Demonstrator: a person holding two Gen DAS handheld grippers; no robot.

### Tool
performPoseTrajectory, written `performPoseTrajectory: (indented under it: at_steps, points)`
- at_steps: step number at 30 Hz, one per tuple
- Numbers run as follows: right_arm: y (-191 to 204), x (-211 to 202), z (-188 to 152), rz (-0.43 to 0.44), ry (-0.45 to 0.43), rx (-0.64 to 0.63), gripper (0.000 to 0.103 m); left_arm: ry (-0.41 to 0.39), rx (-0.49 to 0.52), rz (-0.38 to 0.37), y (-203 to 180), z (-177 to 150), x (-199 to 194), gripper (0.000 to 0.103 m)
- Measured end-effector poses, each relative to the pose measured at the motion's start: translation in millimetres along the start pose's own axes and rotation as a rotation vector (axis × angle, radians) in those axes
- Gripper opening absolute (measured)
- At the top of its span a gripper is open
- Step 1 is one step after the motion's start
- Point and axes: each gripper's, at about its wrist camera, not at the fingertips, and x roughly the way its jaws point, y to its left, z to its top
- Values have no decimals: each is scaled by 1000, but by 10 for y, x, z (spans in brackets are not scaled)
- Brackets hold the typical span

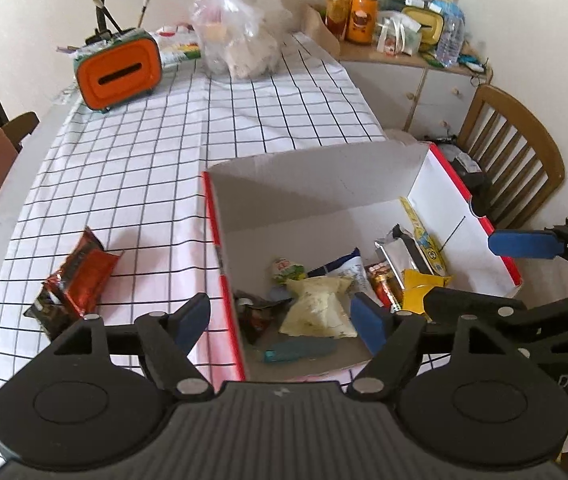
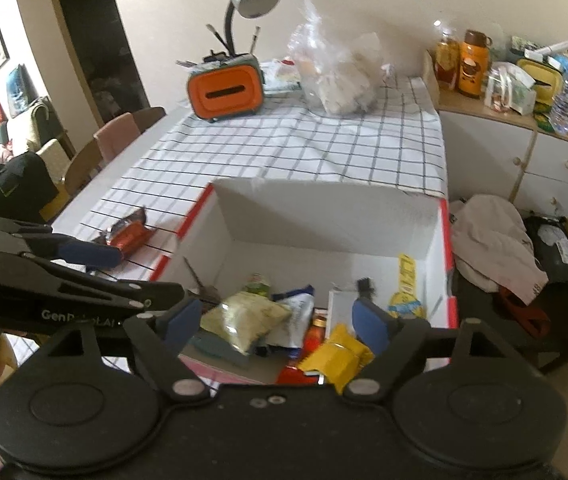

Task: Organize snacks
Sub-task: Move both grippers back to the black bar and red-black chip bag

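Note:
A white cardboard box with a red rim (image 1: 214,216) (image 2: 200,204) stands on the checked tablecloth and holds several snack packets. Among them are a pale yellow-green packet (image 1: 316,308) (image 2: 244,316), a yellow packet (image 1: 420,284) (image 2: 336,356) and a silver one (image 1: 400,248). A red-orange packet (image 1: 76,276) (image 2: 128,234) lies on the cloth left of the box. My left gripper (image 1: 282,320) hangs open above the box's near left corner, holding nothing. Over the box's near side my right gripper (image 2: 276,320) is open too, with nothing in it. Each wrist view shows the other gripper's blue pads (image 1: 524,244) (image 2: 92,254).
An orange tissue box (image 1: 118,70) with a desk lamp behind it and a full plastic bag (image 1: 240,36) stand at the table's far end. A sideboard with bottles (image 1: 364,16) is at the back right. A wooden chair (image 1: 512,152) with clothes (image 2: 492,240) is right of the box; more chairs line the left.

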Motion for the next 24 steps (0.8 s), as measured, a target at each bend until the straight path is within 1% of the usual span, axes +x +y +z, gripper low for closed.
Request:
performPoseTrajectory:
  at_steps: [5,7,10,14,17,21,24]
  points:
    - [194,21,25,27,-10,-20,92,-45,12,14,208,-114,-135,81]
    - [278,56,44,39,-8,-24,92,-59,5,20,319,-155,-176,81]
    - [403,110,72,48,-5,-25,96,-78,-17,23,540,-210,-230,84]
    - [606,209,123,47,-6,-17,102,-82,-40,28,865,-276,-242,85]
    - [776,325,162,37,9,-10,102,-80,-60,53,1133,-332,-226,85]
    - [1004,510,234,28,33,13,102,-68,-115,77,1504,-393,-168,85]
    - [1169,651,300,19,45,29,102,-55,-145,125,1750,-432,-87,85]
